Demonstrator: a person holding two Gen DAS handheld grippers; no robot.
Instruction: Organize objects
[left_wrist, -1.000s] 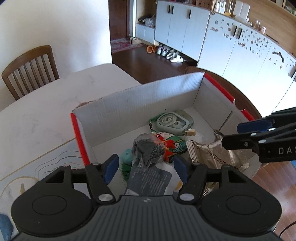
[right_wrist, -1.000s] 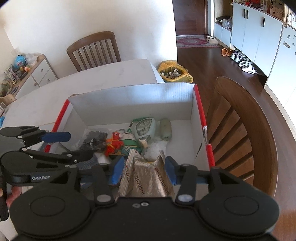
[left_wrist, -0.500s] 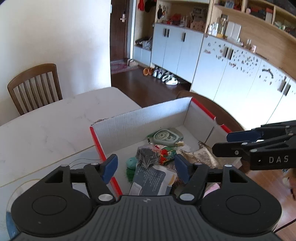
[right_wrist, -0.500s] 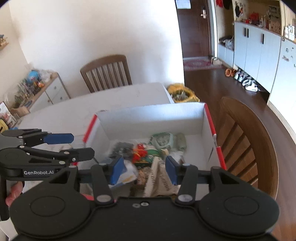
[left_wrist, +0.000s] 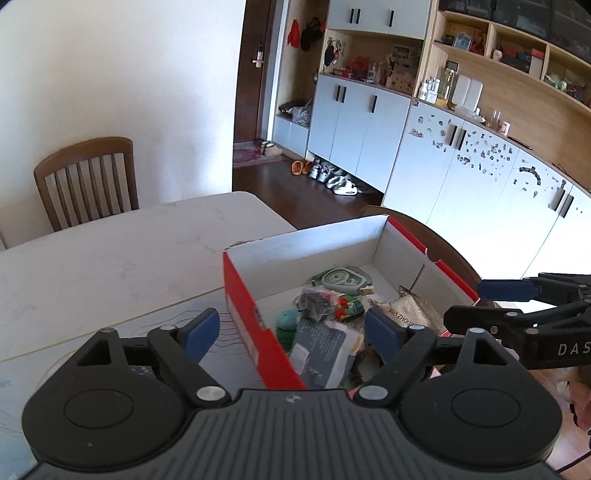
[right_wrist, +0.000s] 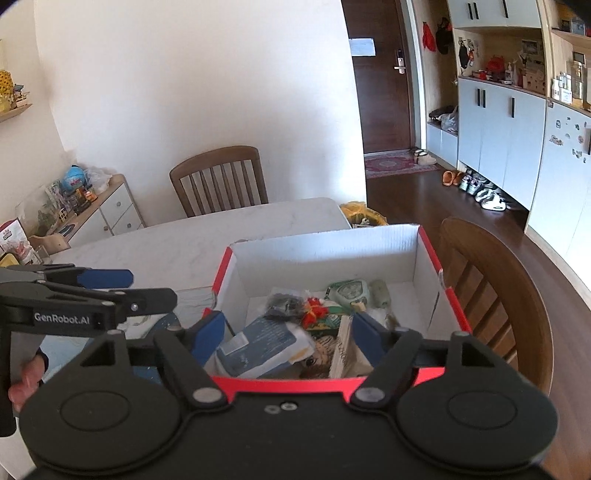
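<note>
A red cardboard box with white inside walls (left_wrist: 303, 247) (right_wrist: 325, 247) stands at the table's right edge. It holds a blue-grey packet (left_wrist: 321, 339) (right_wrist: 258, 339), a green round-faced gadget (left_wrist: 341, 278) (right_wrist: 349, 291), a silver foil pouch (left_wrist: 406, 312), a black bundle (left_wrist: 314, 301) and a red-and-green toy (right_wrist: 317, 312). My left gripper (left_wrist: 291, 330) is open and empty above the box's near left wall. My right gripper (right_wrist: 288, 330) is open and empty above the box's near edge. Each gripper shows from the side in the other's view (left_wrist: 517, 306) (right_wrist: 92, 295).
The white marble table (left_wrist: 110, 251) stretches left of the box, with a drawn mat (left_wrist: 207, 325) near me. One wooden chair (left_wrist: 88, 181) stands at the far side, another (right_wrist: 495, 295) right beside the box. Cabinets (left_wrist: 461, 170) line the right wall.
Both grippers have pulled back and risen away from the box's contents. The box now sits lower and smaller in both views. Both stay open and empty.
</note>
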